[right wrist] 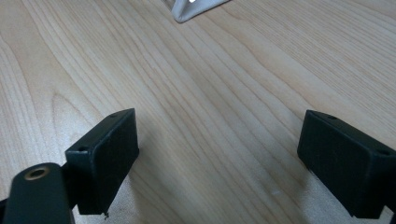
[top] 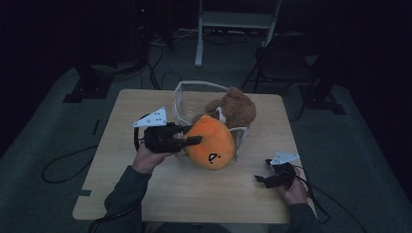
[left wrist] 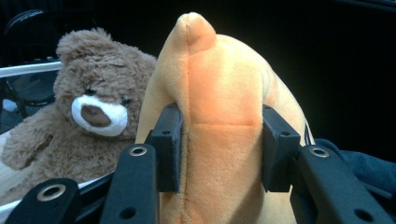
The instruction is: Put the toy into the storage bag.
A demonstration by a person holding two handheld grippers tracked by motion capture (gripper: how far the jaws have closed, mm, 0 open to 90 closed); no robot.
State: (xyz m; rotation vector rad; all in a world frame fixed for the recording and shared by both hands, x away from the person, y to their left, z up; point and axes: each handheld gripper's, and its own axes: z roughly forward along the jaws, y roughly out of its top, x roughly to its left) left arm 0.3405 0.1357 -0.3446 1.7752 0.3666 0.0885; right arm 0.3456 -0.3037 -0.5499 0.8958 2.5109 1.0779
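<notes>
An orange plush toy (top: 211,141) with a small black face mark hangs over the front rim of a white wire basket (top: 180,99). My left gripper (top: 192,141) is shut on it, and in the left gripper view both pads press into the orange plush (left wrist: 219,135). A brown teddy bear (top: 233,109) sits in the basket behind it, its white muzzle showing on the teddy bear (left wrist: 93,126) at left in that view. My right gripper (top: 265,178) rests low over the wooden table (top: 194,194) at the front right. Its jaws stand wide apart with nothing between them, and the right gripper (right wrist: 219,163) looks down at bare wood.
The table stands on a grey carpet with cables (top: 68,165) lying on the floor at left. A white frame (top: 233,22) and a dark folding chair (top: 284,65) stand behind the table. A corner of the basket (right wrist: 191,9) shows in the right gripper view.
</notes>
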